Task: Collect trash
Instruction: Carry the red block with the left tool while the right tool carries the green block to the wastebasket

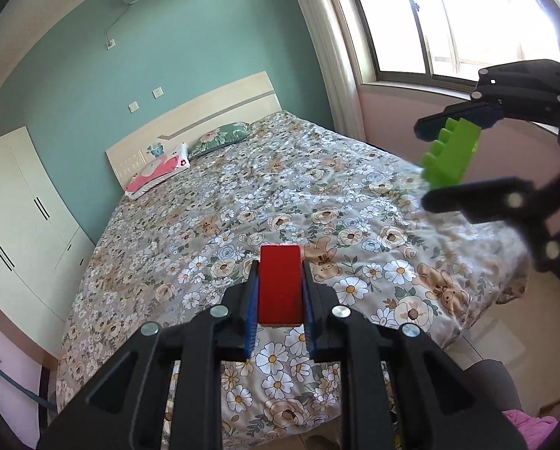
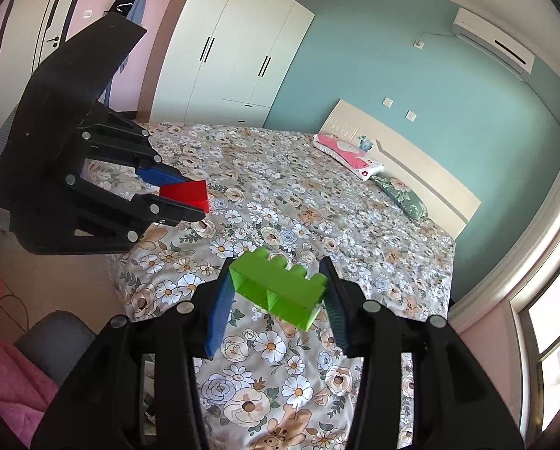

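Observation:
My left gripper (image 1: pixel 280 273) is shut on a red block (image 1: pixel 280 285) and holds it in the air above the floral bed (image 1: pixel 242 195). My right gripper (image 2: pixel 278 281) is shut on a green studded toy brick (image 2: pixel 280 287), also held above the bed. In the left wrist view the right gripper (image 1: pixel 428 161) with the green brick (image 1: pixel 450 153) hangs at the right, over the bed's window side. In the right wrist view the left gripper (image 2: pixel 189 197) with the red block (image 2: pixel 188 193) is at the left.
Two pillows (image 1: pixel 159 168) lie by the headboard (image 1: pixel 189 123). A white wardrobe (image 2: pixel 227 48) stands beside the bed, a window (image 1: pixel 448 18) on the other side. A grey seat with pink cloth (image 2: pixel 13 378) is at the bed's foot.

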Demonstrator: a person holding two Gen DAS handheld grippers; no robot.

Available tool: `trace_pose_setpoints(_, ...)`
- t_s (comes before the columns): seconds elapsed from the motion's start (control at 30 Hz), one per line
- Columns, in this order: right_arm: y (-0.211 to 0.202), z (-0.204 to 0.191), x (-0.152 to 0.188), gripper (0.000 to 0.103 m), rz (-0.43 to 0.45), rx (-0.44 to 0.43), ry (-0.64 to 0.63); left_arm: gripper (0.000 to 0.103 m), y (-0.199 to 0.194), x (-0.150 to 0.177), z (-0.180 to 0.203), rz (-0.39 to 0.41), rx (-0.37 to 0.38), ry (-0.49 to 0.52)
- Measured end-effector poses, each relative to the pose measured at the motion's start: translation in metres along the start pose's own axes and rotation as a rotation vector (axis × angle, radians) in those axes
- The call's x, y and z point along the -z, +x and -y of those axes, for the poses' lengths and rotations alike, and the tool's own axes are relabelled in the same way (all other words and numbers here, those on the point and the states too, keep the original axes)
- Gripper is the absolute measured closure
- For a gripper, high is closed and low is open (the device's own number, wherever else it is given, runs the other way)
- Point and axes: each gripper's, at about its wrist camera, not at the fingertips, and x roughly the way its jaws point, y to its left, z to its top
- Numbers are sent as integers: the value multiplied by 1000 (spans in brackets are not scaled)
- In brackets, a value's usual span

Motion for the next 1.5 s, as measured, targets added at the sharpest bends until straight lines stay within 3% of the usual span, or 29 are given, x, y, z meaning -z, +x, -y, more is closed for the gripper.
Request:
trace_pose_setpoints(0.2, -34, -14, 0, 57, 30, 4, -8, 81, -30, 13, 1, 11, -21, -7)
trace_pose_setpoints(0.43, -54, -32, 17, 57, 6, -13, -10, 81, -48, 33, 8, -14, -25, -2)
trace_pose_setpoints(0.77, -51, -55, 56, 57, -65, -65, 9, 81, -48, 70, 14, -89, 12, -16)
trace_pose_setpoints(1.5, 50, -123, 162, 57, -279, -273, 85, 81, 73, 211, 55, -370, 251, -99)
